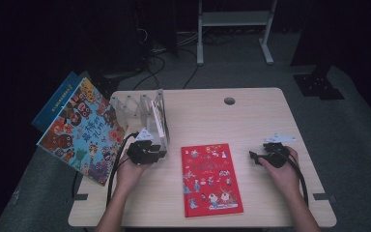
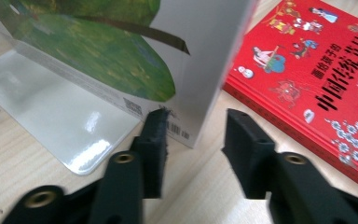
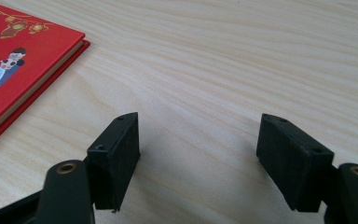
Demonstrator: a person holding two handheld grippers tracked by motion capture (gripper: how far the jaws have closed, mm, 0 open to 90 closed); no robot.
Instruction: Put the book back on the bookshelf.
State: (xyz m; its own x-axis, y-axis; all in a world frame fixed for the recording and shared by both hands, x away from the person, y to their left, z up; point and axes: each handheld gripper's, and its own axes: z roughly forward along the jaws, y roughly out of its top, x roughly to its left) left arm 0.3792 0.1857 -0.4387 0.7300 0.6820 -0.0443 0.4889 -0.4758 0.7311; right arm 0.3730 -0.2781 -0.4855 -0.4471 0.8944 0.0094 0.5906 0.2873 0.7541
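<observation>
The table [image 1: 251,116] bears a clear rack [image 1: 149,113]; a white book [image 2: 200,60] stands in its end slot. If nudged by the released left gripper [image 2: 193,133], it may topple (nothing grips it). The right gripper [image 3: 198,140] idles open.

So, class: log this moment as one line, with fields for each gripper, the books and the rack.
left gripper: open at upright book | rack: holds it | right gripper: open, empty | red book: flat on table
</observation>
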